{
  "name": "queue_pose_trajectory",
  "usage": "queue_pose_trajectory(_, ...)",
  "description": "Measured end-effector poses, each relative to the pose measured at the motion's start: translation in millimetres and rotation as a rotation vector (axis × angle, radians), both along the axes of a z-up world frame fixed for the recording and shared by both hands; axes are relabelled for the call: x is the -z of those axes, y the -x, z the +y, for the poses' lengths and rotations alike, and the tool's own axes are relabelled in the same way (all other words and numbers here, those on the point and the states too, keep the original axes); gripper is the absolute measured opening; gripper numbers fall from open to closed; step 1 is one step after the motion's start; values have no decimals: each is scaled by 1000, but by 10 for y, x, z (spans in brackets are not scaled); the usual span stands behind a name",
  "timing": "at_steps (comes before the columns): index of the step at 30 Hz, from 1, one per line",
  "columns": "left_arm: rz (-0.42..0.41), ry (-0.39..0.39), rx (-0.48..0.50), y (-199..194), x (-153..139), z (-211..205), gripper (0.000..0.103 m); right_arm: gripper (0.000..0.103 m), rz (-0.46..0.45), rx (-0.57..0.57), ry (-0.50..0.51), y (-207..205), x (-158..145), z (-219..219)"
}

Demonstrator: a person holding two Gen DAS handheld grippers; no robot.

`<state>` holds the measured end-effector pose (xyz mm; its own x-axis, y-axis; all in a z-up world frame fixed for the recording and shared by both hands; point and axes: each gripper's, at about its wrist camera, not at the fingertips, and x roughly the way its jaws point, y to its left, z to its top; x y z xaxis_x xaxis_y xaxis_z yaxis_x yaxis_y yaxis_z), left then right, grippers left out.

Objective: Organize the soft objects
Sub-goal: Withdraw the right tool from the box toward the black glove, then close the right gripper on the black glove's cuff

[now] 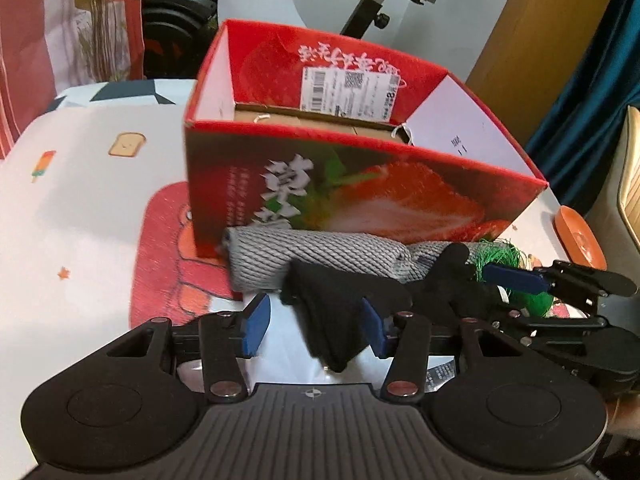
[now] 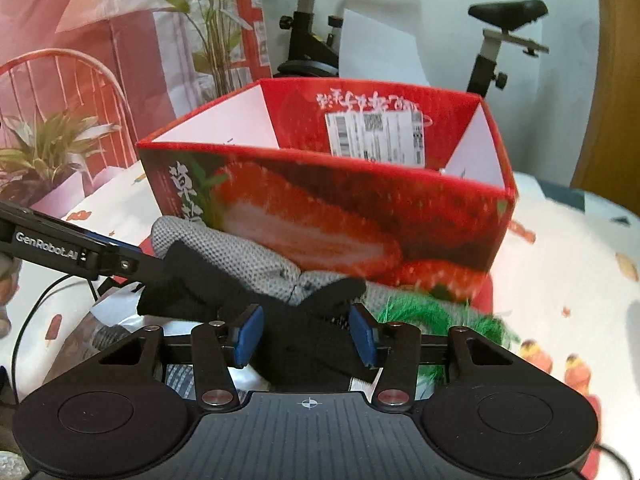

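The left gripper [image 1: 314, 326] has its fingers spread, with the black sock [image 1: 332, 312] lying between the blue pads, nearer the right pad [image 1: 374, 330]. The right gripper [image 2: 306, 334] is likewise released, black fabric [image 2: 308, 340] lying between its pads without being clamped. Grey knitted socks [image 1: 316, 258] and a green tufted item [image 1: 500, 260] lie against the front wall of the red strawberry box [image 1: 360, 196] on the printed cloth [image 1: 80, 208].

"GenRobot.AI" on left tongs arm [image 2: 48, 249], shipping label with barcode and QR code [image 2: 376, 134] inside red box [image 2: 320, 216], print unreadable
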<state>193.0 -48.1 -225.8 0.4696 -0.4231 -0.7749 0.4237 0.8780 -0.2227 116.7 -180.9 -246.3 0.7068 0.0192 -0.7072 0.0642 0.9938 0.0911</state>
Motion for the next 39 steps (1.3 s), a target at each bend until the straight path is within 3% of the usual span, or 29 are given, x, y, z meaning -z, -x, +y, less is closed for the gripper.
queue_pose_trajectory(6, 13, -15, -4, -7, 128, -157, 53, 45, 19, 29, -80, 61, 170, -65)
queue_pose_trajectory(9, 18, -53, 2, 27, 227, -227, 45, 45, 25, 32, -108, 100, 240, -72)
queue_pose_trajectory(18, -18, -48, -44, 81, 301, -185, 35, 46, 22, 25, -147, 105, 307, -91)
queue_pose_trajectory(24, -87, -110, -17, 182, 337, -293, 36, 46, 21, 27, -163, 105, 344, -109)
queue_pose_trajectory(33, -70, -64, -11, 146, 328, -190, 35, 46, 27, 26, -157, 89, 344, -102)
queue_pose_trajectory(37, -63, -14, -12, 123, 264, -88, 16, 46, 31, 22, -135, 87, 307, -82)
queue_pose_trajectory(39, -103, -21, -3, 180, 195, -98, 14, 47, 15, 6, -107, 100, 263, -42)
